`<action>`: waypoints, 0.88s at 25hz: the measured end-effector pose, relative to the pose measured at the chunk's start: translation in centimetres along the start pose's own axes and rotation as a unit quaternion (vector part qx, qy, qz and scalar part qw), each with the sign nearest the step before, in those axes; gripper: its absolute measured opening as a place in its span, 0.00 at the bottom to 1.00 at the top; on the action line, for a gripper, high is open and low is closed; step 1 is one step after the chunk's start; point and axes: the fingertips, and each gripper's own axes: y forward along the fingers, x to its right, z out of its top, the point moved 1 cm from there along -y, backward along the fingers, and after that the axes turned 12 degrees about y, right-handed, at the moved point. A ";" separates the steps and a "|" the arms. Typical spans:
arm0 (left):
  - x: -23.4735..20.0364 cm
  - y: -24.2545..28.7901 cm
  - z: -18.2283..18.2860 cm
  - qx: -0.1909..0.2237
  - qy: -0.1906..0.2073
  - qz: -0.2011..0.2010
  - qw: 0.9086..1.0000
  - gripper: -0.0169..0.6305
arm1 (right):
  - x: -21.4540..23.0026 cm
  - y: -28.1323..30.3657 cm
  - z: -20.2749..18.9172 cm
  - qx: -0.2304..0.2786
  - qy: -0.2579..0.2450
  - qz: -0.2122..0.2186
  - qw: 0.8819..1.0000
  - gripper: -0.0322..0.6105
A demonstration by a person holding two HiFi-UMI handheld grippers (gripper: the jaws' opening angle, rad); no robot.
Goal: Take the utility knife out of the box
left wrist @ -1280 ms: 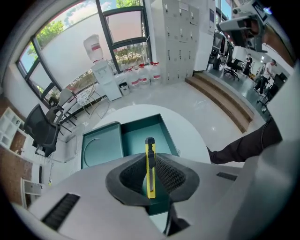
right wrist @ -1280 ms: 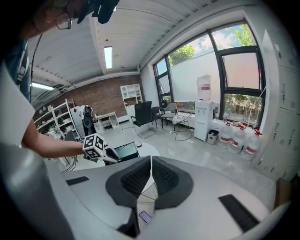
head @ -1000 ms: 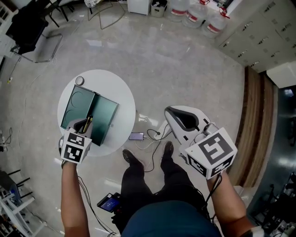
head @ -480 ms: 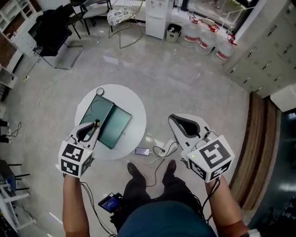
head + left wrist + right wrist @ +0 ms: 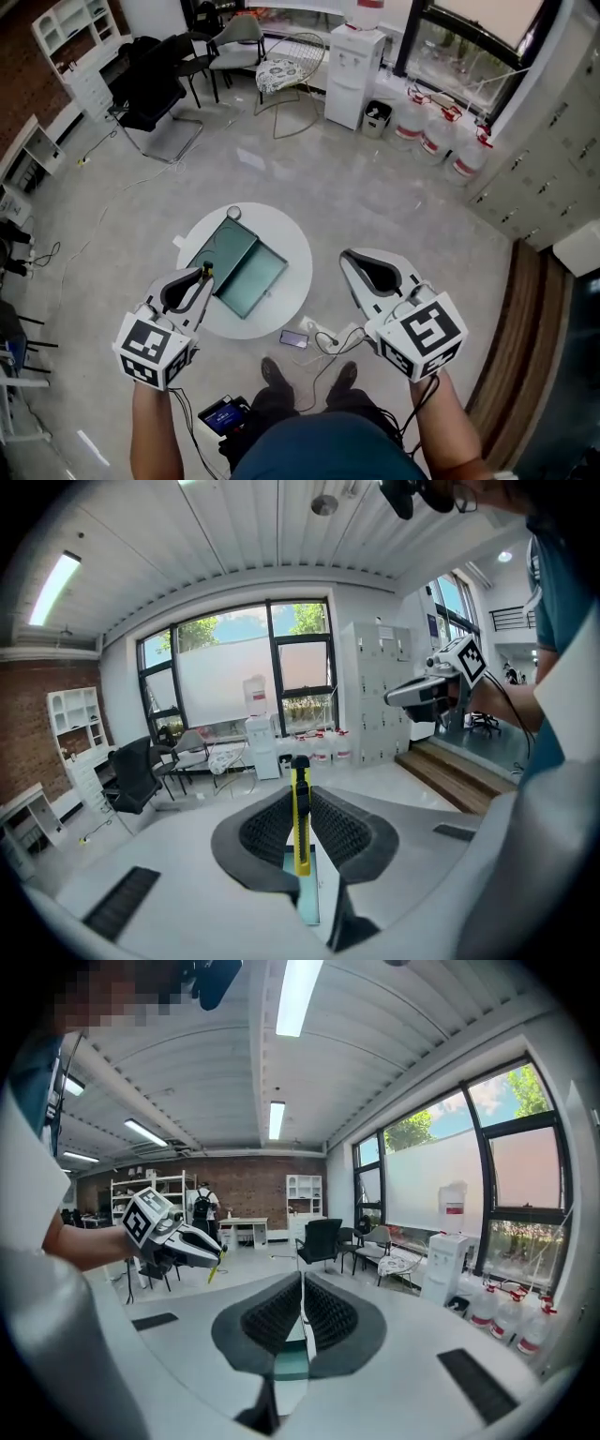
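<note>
The utility knife was clamped edgewise in the left tongs, well above the open box on the surface. It could be dropped if the thin handle slipped. The right tongs were closed together, empty. Since a second earlier, both had been raised farther from the box.

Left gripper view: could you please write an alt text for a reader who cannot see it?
The left gripper holds a yellow utility knife upright, its fingers shut on it. Behind are tall windows, a water dispenser and black chairs; the right gripper shows at the upper right.
</note>
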 end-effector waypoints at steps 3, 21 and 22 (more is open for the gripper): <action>0.3 -2.2 1.9 0.028 -0.011 0.005 1.000 0.14 | -1.9 -0.5 2.0 0.015 -0.002 0.026 1.000 0.11; 3.7 -10.9 10.3 0.145 -0.027 0.039 0.988 0.14 | -8.9 -4.3 5.7 0.029 -0.030 0.110 0.993 0.11; 3.8 -11.1 10.3 0.144 -0.026 0.039 0.988 0.14 | -8.9 -4.5 5.6 0.029 -0.031 0.111 0.993 0.11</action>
